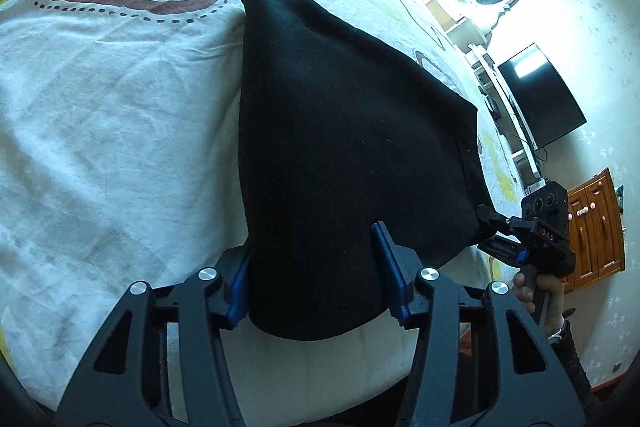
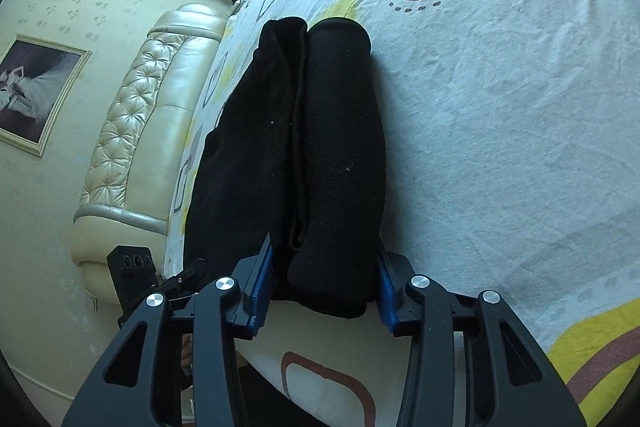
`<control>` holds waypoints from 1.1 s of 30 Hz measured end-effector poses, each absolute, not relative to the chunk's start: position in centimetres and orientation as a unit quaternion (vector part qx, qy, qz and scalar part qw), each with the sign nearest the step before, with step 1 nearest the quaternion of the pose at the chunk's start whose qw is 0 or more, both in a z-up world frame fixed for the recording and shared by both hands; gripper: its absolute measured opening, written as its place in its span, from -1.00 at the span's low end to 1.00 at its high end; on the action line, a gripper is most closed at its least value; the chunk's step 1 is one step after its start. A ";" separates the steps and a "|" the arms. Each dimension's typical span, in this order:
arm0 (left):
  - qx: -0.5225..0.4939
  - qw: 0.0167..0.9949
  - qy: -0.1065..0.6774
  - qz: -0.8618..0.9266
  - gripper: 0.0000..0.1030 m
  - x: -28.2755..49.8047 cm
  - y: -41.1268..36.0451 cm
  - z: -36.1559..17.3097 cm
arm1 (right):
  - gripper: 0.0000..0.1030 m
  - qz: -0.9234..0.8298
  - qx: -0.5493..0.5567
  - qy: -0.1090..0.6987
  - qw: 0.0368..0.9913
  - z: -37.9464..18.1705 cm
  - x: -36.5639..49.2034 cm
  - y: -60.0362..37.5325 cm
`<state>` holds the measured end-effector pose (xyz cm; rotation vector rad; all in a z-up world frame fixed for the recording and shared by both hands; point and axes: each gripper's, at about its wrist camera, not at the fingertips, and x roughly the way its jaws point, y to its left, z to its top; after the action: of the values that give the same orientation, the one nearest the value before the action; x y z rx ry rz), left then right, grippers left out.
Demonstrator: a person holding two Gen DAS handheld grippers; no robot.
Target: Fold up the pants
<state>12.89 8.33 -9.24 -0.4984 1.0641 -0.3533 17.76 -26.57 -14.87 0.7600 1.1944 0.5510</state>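
While both sets of fingers pinch the black pants (image 1: 344,147), we have the cloth lifted slightly off the bed at the near edge.

Left gripper (image 1: 316,279): blue pads sit against either side of a wide bunch of fabric, jaws partly closed on it. Pants fan out ahead of the fingers as one broad dark panel, far end resting on the bed sheet (image 1: 120,99).

Right gripper (image 2: 324,283): pads clamp a thick folded bundle of the pants (image 2: 320,147), jaws partly closed on it. Ahead of the fingers we see two parallel rolls of fabric side by side, touching, running away across the sheet (image 2: 500,107).

In the left view the right gripper (image 1: 486,227) grips the panel's right corner, a hand (image 1: 536,291) on its handle. In the right view the left gripper body (image 2: 136,263) shows just left of our fingers; its fingertips are hidden.

Further out: sheet is white with brown and yellow shapes. Left of the right fingers, a padded cream headboard (image 2: 132,131) and framed picture (image 2: 36,91). Right of the left fingers, a dark screen (image 1: 540,95) and wooden cabinet (image 1: 596,227).
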 end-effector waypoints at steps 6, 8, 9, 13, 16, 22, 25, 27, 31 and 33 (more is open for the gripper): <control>-0.230 0.819 0.501 -0.160 -0.04 12.2 8.4 -8.9 | -0.27 0.255 0.341 0.541 0.725 -14.3 17.3 -26.5; -0.229 0.818 0.502 -0.160 -0.04 12.0 8.4 -9.0 | -0.27 0.256 0.341 0.543 0.724 -14.4 17.1 -26.4; -0.228 0.818 0.503 -0.161 -0.04 11.8 8.7 -9.1 | -0.27 0.257 0.342 0.543 0.723 -14.5 16.9 -26.5; -0.226 0.817 0.506 -0.161 -0.04 11.4 8.8 -9.1 | -0.27 0.259 0.343 0.544 0.720 -14.8 16.4 -26.7; -0.226 0.816 0.508 -0.162 -0.04 11.2 9.0 -9.1 | -0.27 0.260 0.343 0.546 0.719 -14.7 16.3 -26.6; -0.226 0.815 0.508 -0.163 -0.04 11.9 9.2 -9.3 | -0.27 0.260 0.345 0.547 0.717 -14.7 16.6 -26.2; -0.226 0.815 0.508 -0.163 -0.03 11.9 9.2 -9.3 | -0.27 0.260 0.346 0.548 0.716 -14.7 16.6 -26.1; -0.227 0.815 0.508 -0.164 -0.03 11.9 9.3 -9.4 | -0.27 0.259 0.346 0.548 0.716 -14.7 16.6 -26.0; -0.227 0.815 0.507 -0.164 -0.03 11.9 9.3 -9.4 | -0.27 0.260 0.349 0.548 0.715 -14.9 16.5 -26.2; -0.227 0.815 0.507 -0.165 -0.03 12.0 9.3 -9.4 | -0.27 0.260 0.349 0.548 0.714 -15.0 16.5 -26.3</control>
<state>11.98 9.32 -9.41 -0.4851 1.0826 -0.3519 16.51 -26.30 -15.02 0.7741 1.2139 0.5760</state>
